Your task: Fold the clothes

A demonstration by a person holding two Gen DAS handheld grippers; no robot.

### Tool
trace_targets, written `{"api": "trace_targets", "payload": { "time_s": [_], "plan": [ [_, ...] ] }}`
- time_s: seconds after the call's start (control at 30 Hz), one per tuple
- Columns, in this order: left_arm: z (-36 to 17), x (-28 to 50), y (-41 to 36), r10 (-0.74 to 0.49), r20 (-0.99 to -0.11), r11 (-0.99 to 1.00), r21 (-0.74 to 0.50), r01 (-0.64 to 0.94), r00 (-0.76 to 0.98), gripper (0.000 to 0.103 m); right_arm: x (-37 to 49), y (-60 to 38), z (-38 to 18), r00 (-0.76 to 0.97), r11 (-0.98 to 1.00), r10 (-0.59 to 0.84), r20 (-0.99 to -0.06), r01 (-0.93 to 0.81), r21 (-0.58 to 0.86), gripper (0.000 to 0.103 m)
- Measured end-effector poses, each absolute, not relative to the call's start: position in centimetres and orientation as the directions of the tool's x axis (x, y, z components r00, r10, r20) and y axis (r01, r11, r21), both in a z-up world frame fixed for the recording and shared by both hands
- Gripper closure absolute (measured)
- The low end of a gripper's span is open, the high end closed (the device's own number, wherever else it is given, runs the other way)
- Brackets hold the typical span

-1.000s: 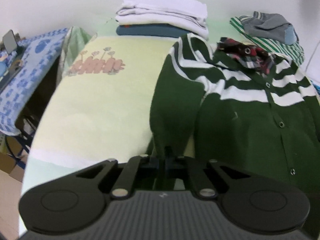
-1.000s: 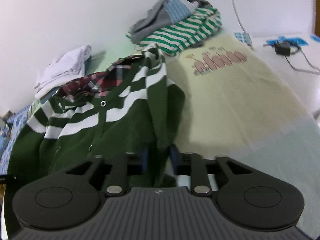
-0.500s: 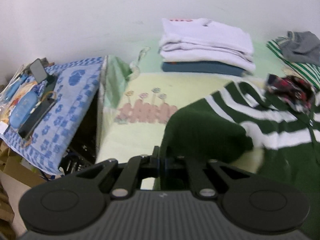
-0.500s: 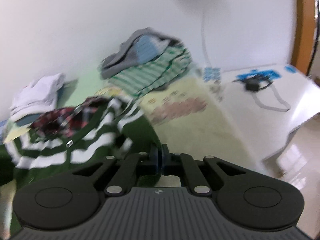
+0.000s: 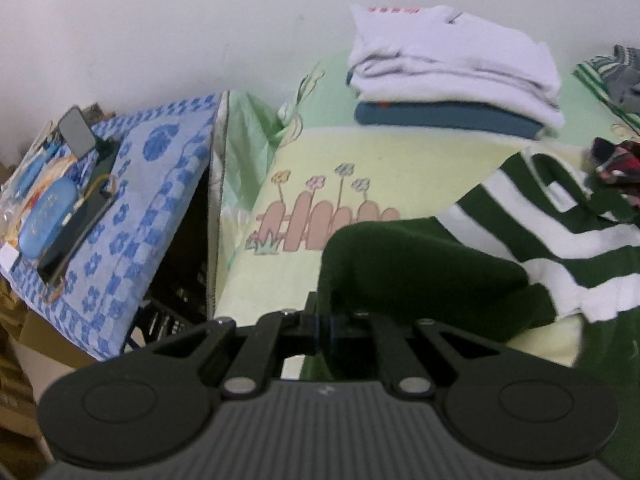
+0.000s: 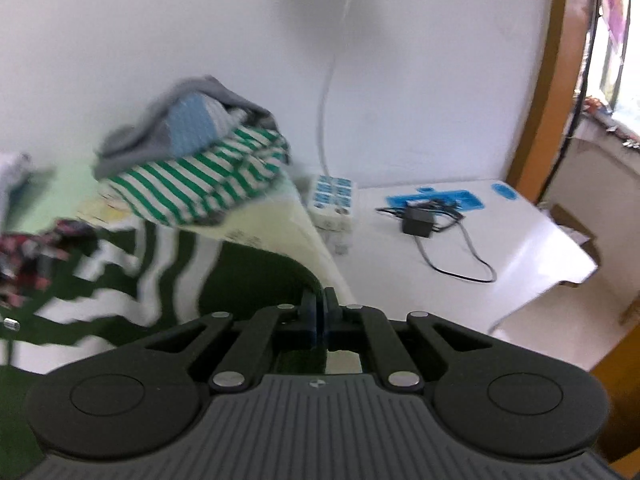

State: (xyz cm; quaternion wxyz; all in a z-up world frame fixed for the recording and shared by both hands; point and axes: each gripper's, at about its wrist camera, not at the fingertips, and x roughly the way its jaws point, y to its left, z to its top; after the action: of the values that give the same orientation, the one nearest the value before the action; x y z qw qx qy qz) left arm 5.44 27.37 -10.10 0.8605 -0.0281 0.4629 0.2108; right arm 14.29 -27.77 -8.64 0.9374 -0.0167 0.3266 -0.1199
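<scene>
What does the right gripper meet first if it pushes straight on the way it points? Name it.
The right gripper is already shut on the dark green sleeve. Straight beyond that fold lies the pale bed edge, so it would probably meet that next; the white power strip sits further along. Depth is uncertain.

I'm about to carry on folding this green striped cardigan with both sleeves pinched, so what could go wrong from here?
1. Each tool, left tool and right tool, seems to pinch only the cardigan's sleeve edge, so the fabric could slip out mid-fold.
2. The right sleeve lies near the bed edge, beside the charger; it might drop off.
3. The loose striped pile sits close and could get dragged.
</scene>
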Motion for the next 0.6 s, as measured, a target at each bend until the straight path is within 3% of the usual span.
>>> {"api": "trace_targets", "payload": {
  "time_s": [0.2,0.27,0.33,0.4,0.53,0.6],
  "plan": [
    [-11.7,5.2,27.2,0.344,-0.812,0.912,0.17,-0.373,0.471,0.093,15.9,-27.9,-12.4,0.693,0.963,-0.269,-0.669,0.214,-0.166,0.1],
    [-11.7,5.2,27.2,0.358,-0.809,0.907,0.183,-0.379,0.467,0.082,16.0,-27.6,-13.1,0.684,0.962,-0.274,-0.677,0.202,-0.185,0.099],
    [-11.5,5.0,27.4,0.368,-0.809,0.902,0.191,-0.388,0.459,0.055,16.0,-27.1,-13.1,0.68,0.957,-0.289,-0.674,0.193,-0.216,0.095],
    [-11.0,4.2,27.9,0.359,-0.811,0.903,0.176,-0.392,0.462,0.039,15.9,-27.2,-12.3,0.671,0.959,-0.285,-0.685,0.189,-0.213,0.087],
    [-9.0,1.4,28.0,0.368,-0.791,0.905,0.184,-0.382,0.489,0.033,13.3,-27.7,-8.5,0.711,0.983,-0.183,-0.679,0.152,-0.105,0.062],
    [-7.7,-0.6,27.4,0.401,-0.769,0.898,0.221,-0.381,0.497,0.03,11.0,-27.5,-6.4,0.735,0.994,-0.102,-0.67,0.097,-0.045,0.062]
  ]
}}
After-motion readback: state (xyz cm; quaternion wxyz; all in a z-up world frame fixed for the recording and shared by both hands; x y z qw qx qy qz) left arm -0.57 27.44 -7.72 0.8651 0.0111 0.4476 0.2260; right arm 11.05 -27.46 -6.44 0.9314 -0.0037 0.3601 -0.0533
